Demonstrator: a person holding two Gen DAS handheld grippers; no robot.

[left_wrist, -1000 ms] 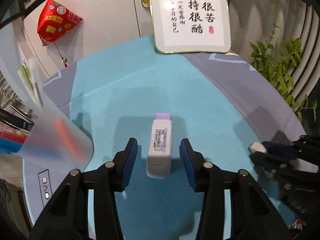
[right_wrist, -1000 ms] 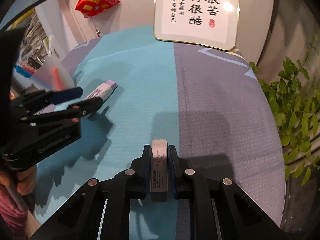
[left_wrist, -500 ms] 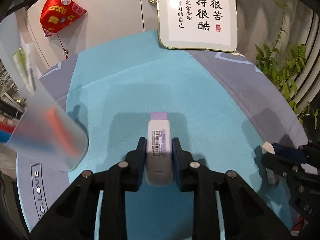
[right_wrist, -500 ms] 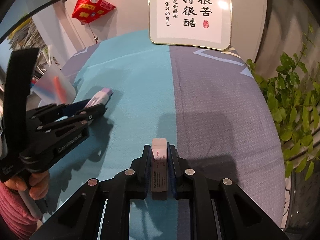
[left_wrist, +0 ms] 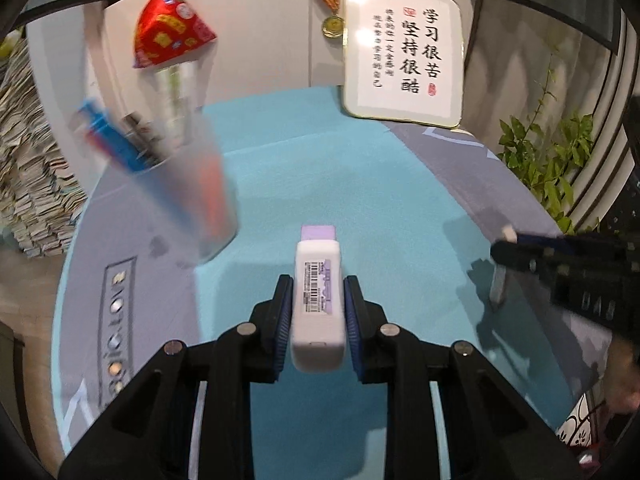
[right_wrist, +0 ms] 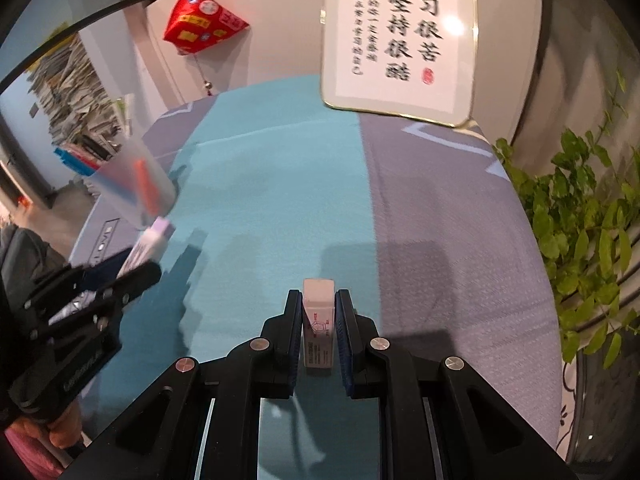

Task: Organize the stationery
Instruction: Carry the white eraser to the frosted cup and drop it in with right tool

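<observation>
- Left gripper [left_wrist: 318,312] of mine is clamped on the white correction-tape case [left_wrist: 319,300]; its jaws closed onto it within the last second, and both blue pads press its sides.
- That case sticks forward past my fingertips, its purple cap [left_wrist: 318,233] pointing away from me, above the teal cloth [left_wrist: 340,184].
- My right gripper [right_wrist: 319,326] pinches the white eraser [right_wrist: 318,320] between its pads, upright, its top just past the fingertips.
- From the left wrist I see the frosted pen cup [left_wrist: 200,196] ahead and to the left, blurred, with pens [left_wrist: 108,136] in it, well apart from the case; a medal [left_wrist: 333,26] hangs on the wall beside the calligraphy plaque [left_wrist: 404,52].
- From the right wrist I see my left gripper from the side, the case's purple end close to the cup, plus a stack of papers [right_wrist: 76,80] behind.
- Both my grippers tilt down toward the cloth; a hand [right_wrist: 40,432] in a pink sleeve holds the left one.
</observation>
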